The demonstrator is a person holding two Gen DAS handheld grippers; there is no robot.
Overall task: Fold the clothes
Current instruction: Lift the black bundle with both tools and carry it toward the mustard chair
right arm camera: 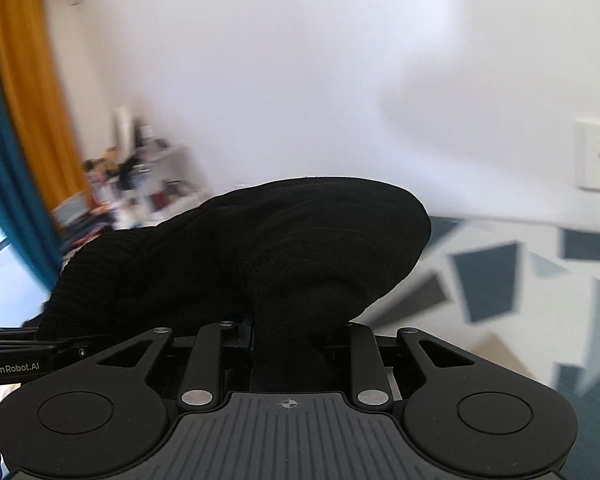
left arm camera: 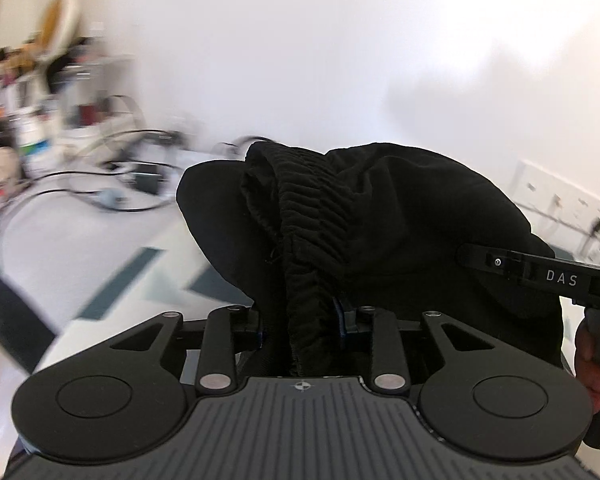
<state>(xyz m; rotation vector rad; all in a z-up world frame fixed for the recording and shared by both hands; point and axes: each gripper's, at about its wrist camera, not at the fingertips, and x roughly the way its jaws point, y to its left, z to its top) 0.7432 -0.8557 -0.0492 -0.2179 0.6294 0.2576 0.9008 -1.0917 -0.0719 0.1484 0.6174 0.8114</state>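
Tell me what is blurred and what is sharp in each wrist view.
Left wrist view: left gripper and black garment sharp, cluttered background and patterned surface smeared by motion. Right wrist view: right gripper sharp, orange curtain and shelf clutter blurred, wall overexposed.

The surface (left arm camera: 111,280) below is white with dark teal and grey angular patches (whether bed, mat or floor cannot be told). In the left wrist view, black cables (left arm camera: 79,192) loop across its far part, beside a small dark box (left arm camera: 145,182). In the right wrist view, more patches (right arm camera: 496,280) cover it.
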